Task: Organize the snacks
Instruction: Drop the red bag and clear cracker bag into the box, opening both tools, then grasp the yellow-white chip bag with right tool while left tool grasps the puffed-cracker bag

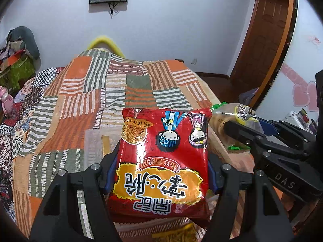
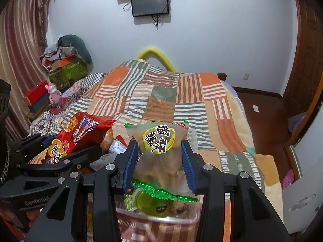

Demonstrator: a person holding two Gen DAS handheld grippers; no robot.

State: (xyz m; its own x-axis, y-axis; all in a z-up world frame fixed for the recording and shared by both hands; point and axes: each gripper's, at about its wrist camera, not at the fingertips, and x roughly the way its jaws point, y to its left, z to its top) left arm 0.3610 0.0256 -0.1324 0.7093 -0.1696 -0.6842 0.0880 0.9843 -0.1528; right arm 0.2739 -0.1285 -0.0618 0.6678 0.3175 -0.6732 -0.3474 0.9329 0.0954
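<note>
A red noodle-snack bag (image 1: 161,151) with cartoon figures stands upright above the bed, and my left gripper (image 1: 161,171) is shut on its sides with the blue pads. The right wrist view shows the same bag (image 2: 74,133) and left gripper (image 2: 60,147) at the left. My right gripper (image 2: 159,161) is shut on a clear biscuit bag (image 2: 159,141) with a yellow label and green edges. That bag (image 1: 240,115) and the right gripper (image 1: 246,124) sit at the right of the left wrist view. Below the biscuit bag is a clear plastic container (image 2: 161,220) holding several snack packs.
A patchwork bedspread (image 1: 125,88) covers the bed under both grippers. A clear plastic piece (image 1: 94,145) lies on it left of the red bag. More snack packs (image 2: 113,147) lie between the grippers. Boxes and bags (image 2: 64,68) are piled at the far left, with a wooden door (image 1: 268,40) at the right.
</note>
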